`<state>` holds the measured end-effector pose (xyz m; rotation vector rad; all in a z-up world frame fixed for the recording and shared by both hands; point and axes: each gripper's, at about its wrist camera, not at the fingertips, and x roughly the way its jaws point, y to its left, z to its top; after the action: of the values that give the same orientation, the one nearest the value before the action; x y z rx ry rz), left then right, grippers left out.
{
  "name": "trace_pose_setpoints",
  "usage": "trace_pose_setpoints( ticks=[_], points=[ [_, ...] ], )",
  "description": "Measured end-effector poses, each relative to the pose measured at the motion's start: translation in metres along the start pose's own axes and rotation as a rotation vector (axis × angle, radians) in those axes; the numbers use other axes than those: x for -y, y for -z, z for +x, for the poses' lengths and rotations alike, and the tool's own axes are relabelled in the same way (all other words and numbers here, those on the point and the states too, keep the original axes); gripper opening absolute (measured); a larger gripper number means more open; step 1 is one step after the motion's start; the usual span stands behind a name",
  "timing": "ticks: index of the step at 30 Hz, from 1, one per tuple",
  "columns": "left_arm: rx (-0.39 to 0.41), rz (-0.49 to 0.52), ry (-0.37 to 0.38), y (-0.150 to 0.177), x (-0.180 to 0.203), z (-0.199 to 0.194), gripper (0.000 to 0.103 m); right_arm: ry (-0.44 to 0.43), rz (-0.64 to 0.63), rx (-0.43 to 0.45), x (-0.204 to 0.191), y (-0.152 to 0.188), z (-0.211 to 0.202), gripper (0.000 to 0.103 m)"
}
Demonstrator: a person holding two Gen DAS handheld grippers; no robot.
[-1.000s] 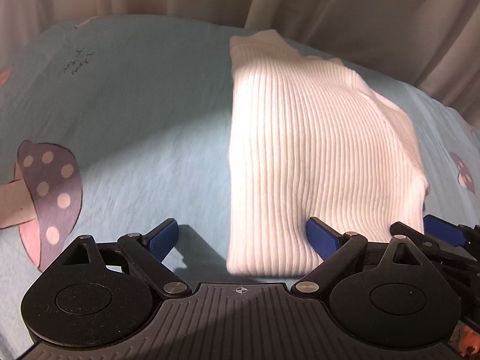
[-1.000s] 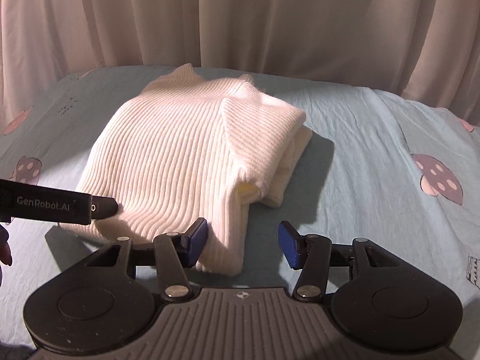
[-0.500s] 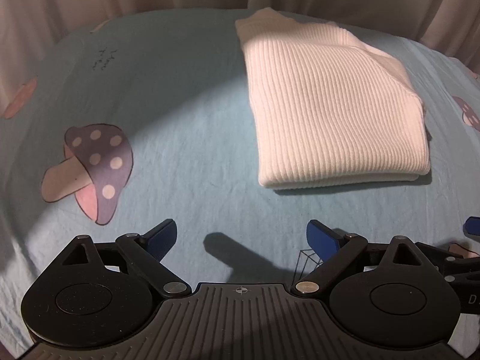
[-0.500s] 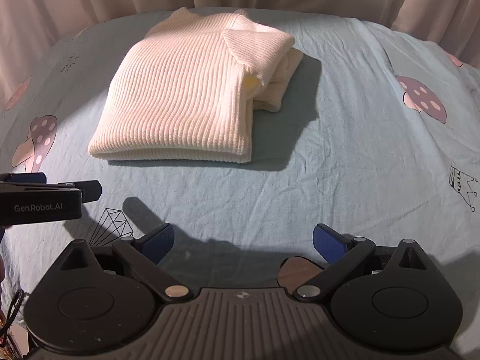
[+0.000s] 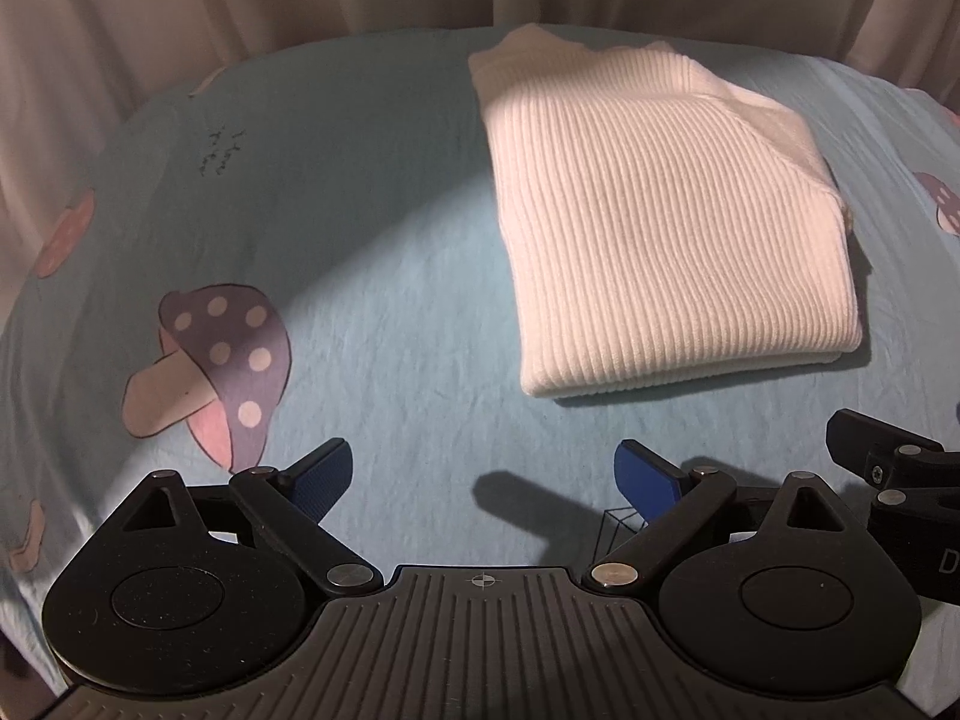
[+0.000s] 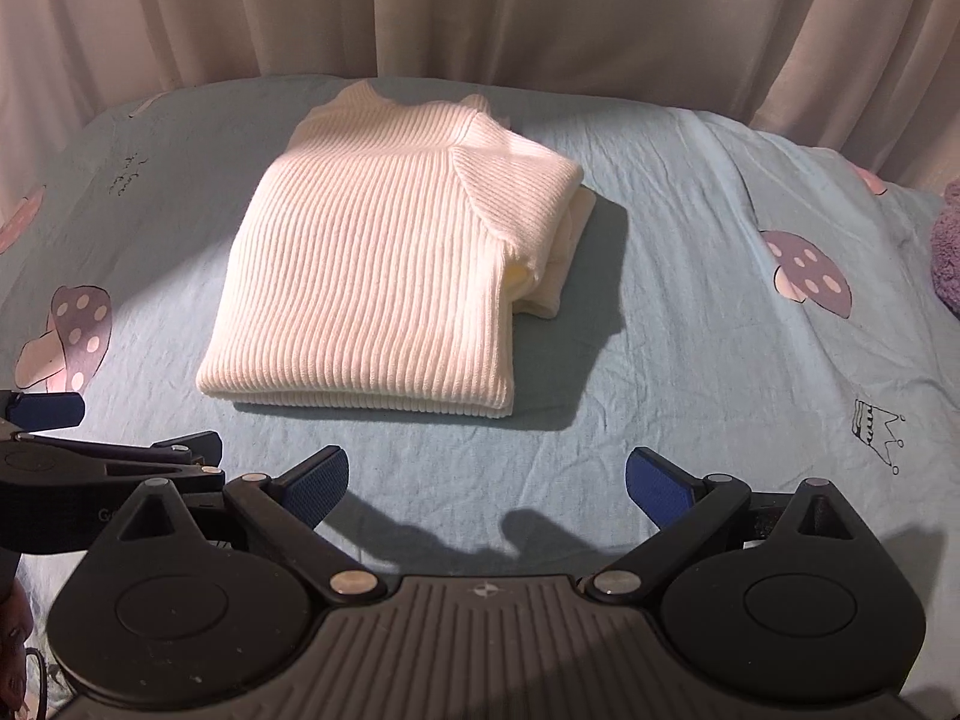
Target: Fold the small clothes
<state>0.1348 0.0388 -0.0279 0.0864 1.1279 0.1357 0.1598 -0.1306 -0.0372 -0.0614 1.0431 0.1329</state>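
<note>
A: Where is the left gripper (image 5: pixel 483 471)?

B: It tips down over the blue sheet (image 5: pixel 384 252). Its fingers are spread wide and hold nothing.

A: What is by it?

B: A purple mushroom picture (image 5: pixel 210 360) is on its left side. There is lots of bare sheet there.

A: And the sweater?

B: The white sweater (image 6: pixel 384 276) is folded flat in the middle of the sheet. Its near edge is straight. One sleeve part sticks out on its right side.

A: And the right gripper (image 6: pixel 486 483)?

B: It tips down too, near the sweater's edge but not touching. Its fingers are wide apart and empty.

A: What is far right?

B: Something purple and fuzzy (image 6: pixel 948 252), maybe a blanket. Curtains (image 6: pixel 480 12) hang along the far edge.
</note>
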Motion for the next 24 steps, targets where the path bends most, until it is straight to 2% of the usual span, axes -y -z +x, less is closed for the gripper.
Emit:
trace_pose_setpoints(
  ticks=[24],
  points=[
    [0.002,0.003,-0.002,-0.0055,0.0003,0.0013,0.098,0.020,0.052,-0.011,0.0059,-0.0050,0.0058,0.099]
  ],
)
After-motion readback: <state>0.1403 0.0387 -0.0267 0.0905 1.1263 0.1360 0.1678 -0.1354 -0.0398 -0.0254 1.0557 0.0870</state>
